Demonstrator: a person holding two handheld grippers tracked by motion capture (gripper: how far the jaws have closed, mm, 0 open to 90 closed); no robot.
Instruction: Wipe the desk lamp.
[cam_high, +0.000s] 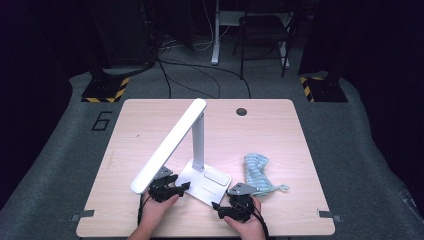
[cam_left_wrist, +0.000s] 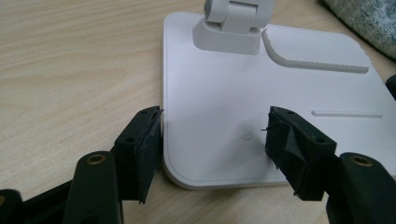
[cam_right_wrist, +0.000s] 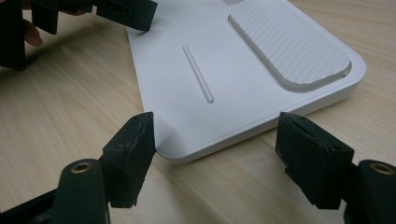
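— What do you have on the left side?

— I see my left gripper (cam_high: 170, 189) low at the near-left of the wooden table (cam_high: 150, 125), a hand (cam_high: 155, 212) behind it. Its jaws stand wide apart, gripping nothing. In the left gripper view they straddle the near corner of the white desk lamp (cam_high: 192, 150): one pad (cam_left_wrist: 148, 144) sits just off the base's edge, the other hangs over the base (cam_left_wrist: 210, 102) itself. I cannot tell whether either pad touches it.

— And the lamp?

— It stands near the middle of the table, toward my side. The flat base lies on the wood, an upright post (cam_high: 198, 142) rises from its far end, and the long light bar (cam_high: 167, 147) slopes down to the left, its low end above my left gripper. The base carries a ribbed raised pad (cam_left_wrist: 313, 49) and a thin groove (cam_right_wrist: 198, 74).

— Moving right?

— My right gripper (cam_high: 235, 202) sits at the base's near-right corner, with my other hand (cam_high: 247, 225) on it. Its jaws are also spread open and empty; in the right gripper view that rounded corner (cam_right_wrist: 187, 149) lies between them, slightly ahead, apart from both pads.

— Anything farther right?

— A crumpled pale blue cloth (cam_high: 257, 175) lies on the table just right of the base, close beside the right gripper. A round hole (cam_high: 242, 111) shows in the far part of the tabletop.
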